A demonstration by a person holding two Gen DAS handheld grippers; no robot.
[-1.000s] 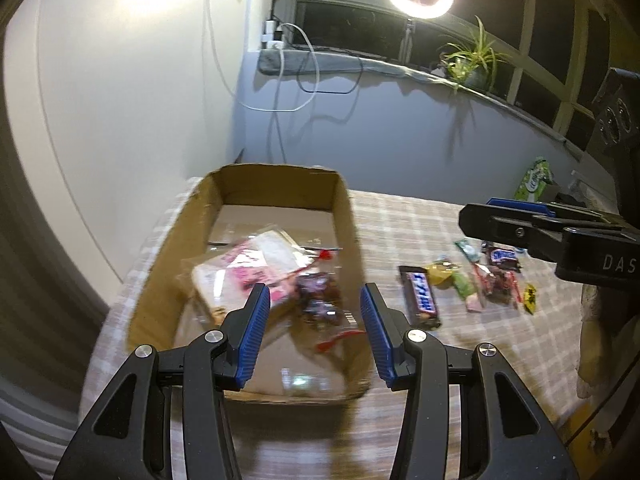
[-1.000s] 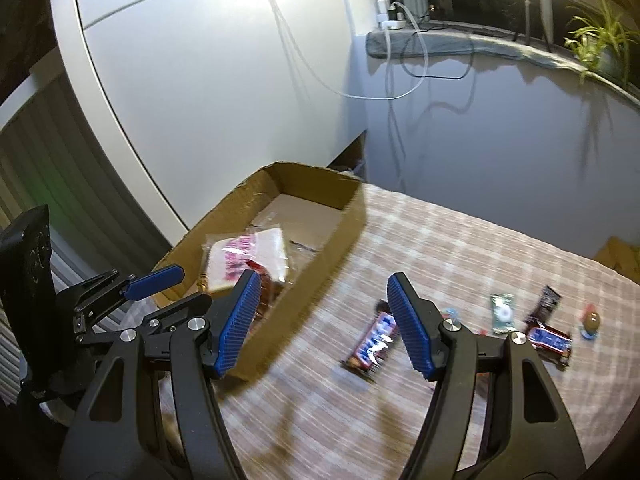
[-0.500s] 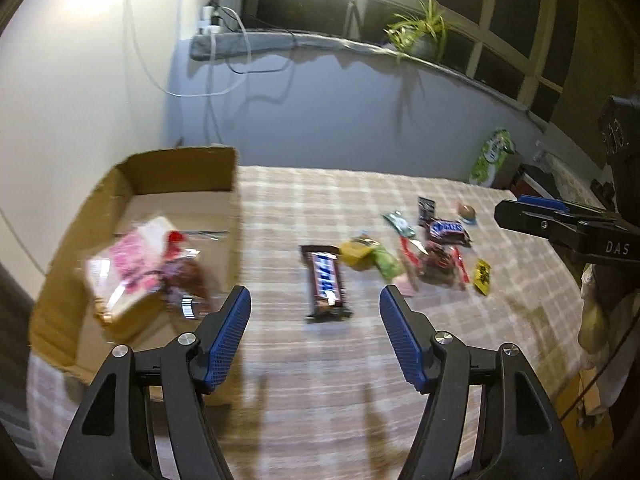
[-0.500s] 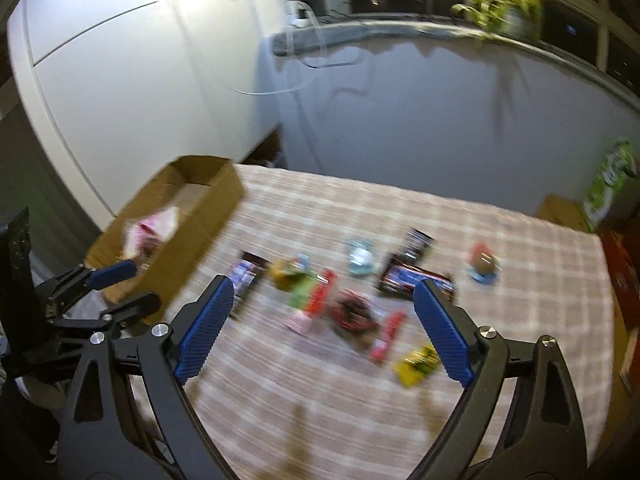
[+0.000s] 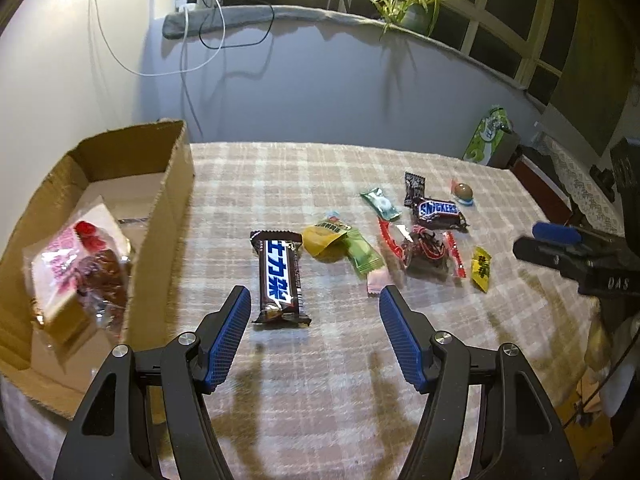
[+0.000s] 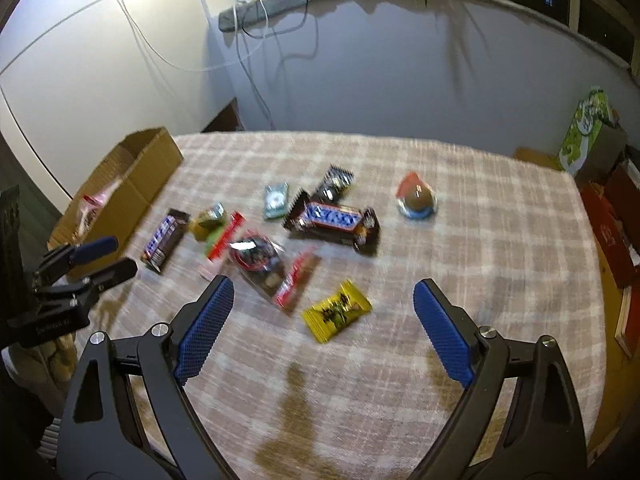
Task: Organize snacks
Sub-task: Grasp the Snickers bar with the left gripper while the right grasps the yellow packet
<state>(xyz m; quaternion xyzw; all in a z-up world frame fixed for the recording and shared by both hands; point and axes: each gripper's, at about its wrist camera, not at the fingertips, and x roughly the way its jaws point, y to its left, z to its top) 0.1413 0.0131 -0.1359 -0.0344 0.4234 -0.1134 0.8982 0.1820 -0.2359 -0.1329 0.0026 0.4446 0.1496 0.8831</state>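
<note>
Left wrist view: the left gripper (image 5: 314,336) hangs over the checked tablecloth (image 5: 460,352) with its jaws parted and nothing between them; they have just been closing slightly. The long Snickers bar (image 5: 280,276) lies flat just ahead, at about 11 o'clock from the gap, its long axis running away from the camera. The cardboard box (image 5: 168,216) stands at 9 o'clock and already holds a pink-printed bag (image 5: 70,264). In the right wrist view the right gripper (image 6: 324,328) is spread wide and empty, with the yellow candy (image 6: 336,316) on the cloth roughly between its pads but untouched. Judgement: the step in hand is reaching for the next snack. For the bar, the pads should straddle its short width near mid-length and come down flat before closing, since a glossy wrapper may slip. The yellow candy is a small, soft, crinkled sachet; a light pinch across its middle should do. Other small sweets (image 5: 424,244) lie clustered at 1 o'clock, close together, so a neighbour could be nudged.
</note>
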